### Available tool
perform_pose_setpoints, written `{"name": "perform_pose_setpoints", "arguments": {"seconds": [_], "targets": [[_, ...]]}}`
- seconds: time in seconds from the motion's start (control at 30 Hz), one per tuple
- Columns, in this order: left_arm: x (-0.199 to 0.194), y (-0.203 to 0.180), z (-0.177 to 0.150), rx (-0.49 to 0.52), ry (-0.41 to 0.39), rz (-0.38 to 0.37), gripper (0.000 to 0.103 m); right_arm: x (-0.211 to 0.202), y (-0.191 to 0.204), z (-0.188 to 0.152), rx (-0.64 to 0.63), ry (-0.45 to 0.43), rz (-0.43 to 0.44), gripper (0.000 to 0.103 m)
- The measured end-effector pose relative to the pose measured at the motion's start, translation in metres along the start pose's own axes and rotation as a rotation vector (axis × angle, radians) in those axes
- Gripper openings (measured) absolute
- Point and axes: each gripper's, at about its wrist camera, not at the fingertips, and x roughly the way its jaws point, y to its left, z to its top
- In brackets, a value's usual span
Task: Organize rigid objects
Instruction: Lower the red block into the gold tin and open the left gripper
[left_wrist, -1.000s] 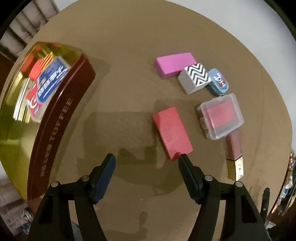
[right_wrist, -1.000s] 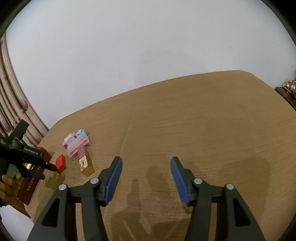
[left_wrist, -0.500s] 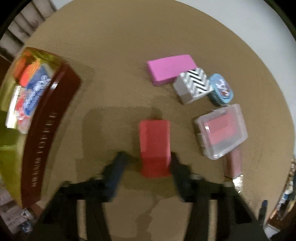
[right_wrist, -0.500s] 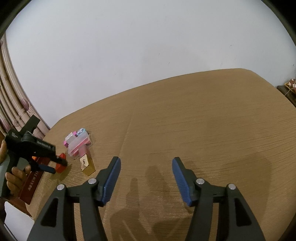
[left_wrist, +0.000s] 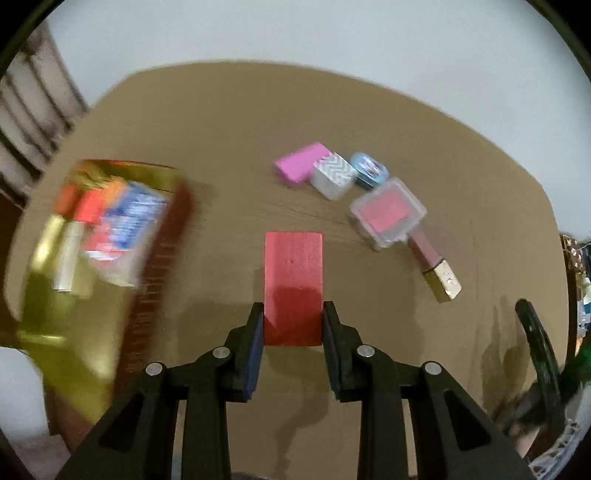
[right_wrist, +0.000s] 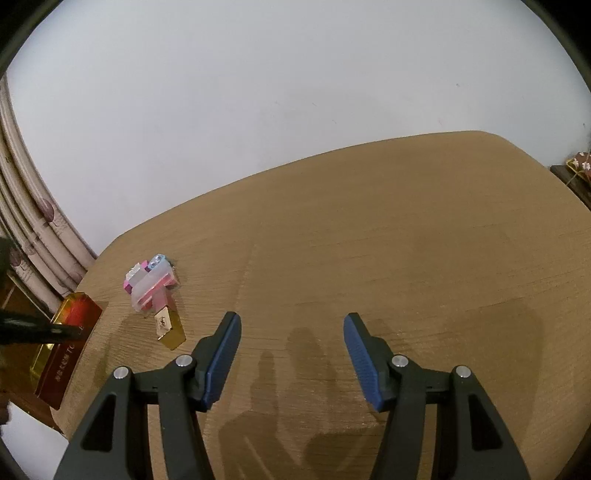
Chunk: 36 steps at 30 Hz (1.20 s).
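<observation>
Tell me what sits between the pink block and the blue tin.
The chevron-patterned box sits between the pink block and blue tin, seen in the left wrist view.

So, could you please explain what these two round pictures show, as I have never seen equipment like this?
Each picture comes from a fisheye camera on a hand-held two-finger gripper; a person carries one in each hand, and no robot is involved. The left camera looks down along the left gripper, whose fingers are shut on a red block. On the wooden table behind lie a pink block, a zigzag-patterned box, a small blue tin, a clear case and a gold-capped bar. At the left, a gold toffee tin holds sorted items. The right camera shows the right gripper open, holding nothing, over bare table.
</observation>
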Motion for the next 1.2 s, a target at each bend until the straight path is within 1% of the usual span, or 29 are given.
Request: {"name": "perform_pose_setpoints", "arguments": {"seconds": [0.07,0.13,0.17,0.2,0.27,0.33,0.37,0.43,0.5,0.57,0.63,0.7,0.93,1.03,1.17,1.2], "targets": [[-0.021,0.026,-0.003,0.01,-0.025,0.015,0.026,0.003,0.001,0.0,-0.001,0.01,-0.007,0.059],[-0.036,0.058,-0.001,0.01,-0.031,0.057,0.026,0.004,0.003,0.0,-0.006,0.017,-0.019,0.059],[-0.035,0.076,0.004,0.014,-0.02,0.076,0.026,0.005,0.004,0.0,-0.007,0.019,-0.023,0.059],[-0.031,0.103,0.008,0.006,0.007,0.09,0.026,0.006,0.005,0.0,-0.009,0.024,-0.03,0.059],[-0.022,0.137,0.007,-0.019,0.055,0.087,0.026,0.008,0.005,0.0,-0.011,0.03,-0.043,0.059],[-0.012,0.163,0.007,-0.04,0.082,0.098,0.026,0.011,0.006,-0.001,-0.015,0.038,-0.057,0.059],[-0.007,0.173,0.007,-0.054,0.092,0.086,0.026,0.013,0.007,-0.001,-0.019,0.045,-0.065,0.059],[0.003,0.179,0.003,-0.058,0.097,0.059,0.026,0.016,0.01,-0.002,-0.026,0.055,-0.08,0.059],[0.015,0.184,0.006,-0.054,0.091,0.051,0.026,0.019,0.012,-0.002,-0.034,0.065,-0.094,0.059],[0.023,0.184,0.007,-0.04,0.112,0.034,0.026,0.023,0.014,-0.002,-0.042,0.077,-0.108,0.059],[0.035,0.191,0.01,-0.042,0.124,0.044,0.026,0.025,0.016,-0.003,-0.053,0.084,-0.121,0.059],[0.043,0.195,0.012,-0.035,0.131,0.038,0.026,0.03,0.02,-0.003,-0.061,0.088,-0.131,0.059],[0.059,0.206,0.023,-0.037,0.108,0.056,0.027,0.042,0.031,-0.004,-0.085,0.1,-0.159,0.059],[0.063,0.204,0.03,-0.029,0.092,0.094,0.026,0.045,0.033,-0.004,-0.094,0.104,-0.168,0.06],[0.064,0.207,0.037,-0.016,0.083,0.118,0.027,0.049,0.037,-0.004,-0.101,0.105,-0.17,0.062],[0.06,0.206,0.037,-0.019,0.08,0.112,0.028,0.047,0.035,-0.004,-0.099,0.103,-0.166,0.062]]}}
